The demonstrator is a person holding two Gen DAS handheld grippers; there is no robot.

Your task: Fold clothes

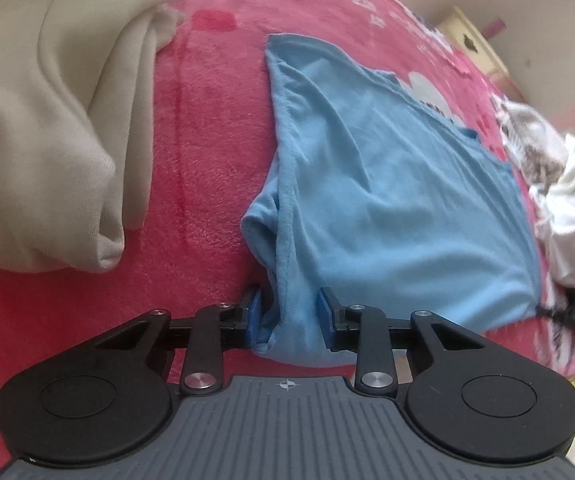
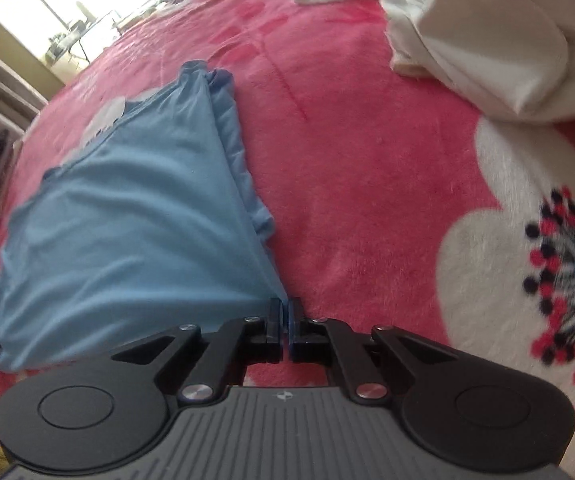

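A light blue T-shirt (image 1: pixel 387 184) lies partly folded on a pink fleece blanket (image 1: pixel 207 140). My left gripper (image 1: pixel 291 312) straddles a bunched near edge of the shirt. Its blue pads (image 1: pixel 256 312) stand apart with the cloth loose between them. In the right wrist view the same blue T-shirt (image 2: pixel 127 220) spreads to the left. One corner of it runs taut into my right gripper (image 2: pixel 286 312), whose jaws are closed together on that corner.
A beige garment (image 1: pixel 39 120) lies crumpled to the left of the shirt. A white garment (image 2: pixel 487 40) is heaped at the upper right, and shows as a white heap (image 1: pixel 563 208) at the right edge. The blanket (image 2: pixel 367 180) has a large flower print (image 2: pixel 567 272). Furniture and a bright window lie beyond the bed.
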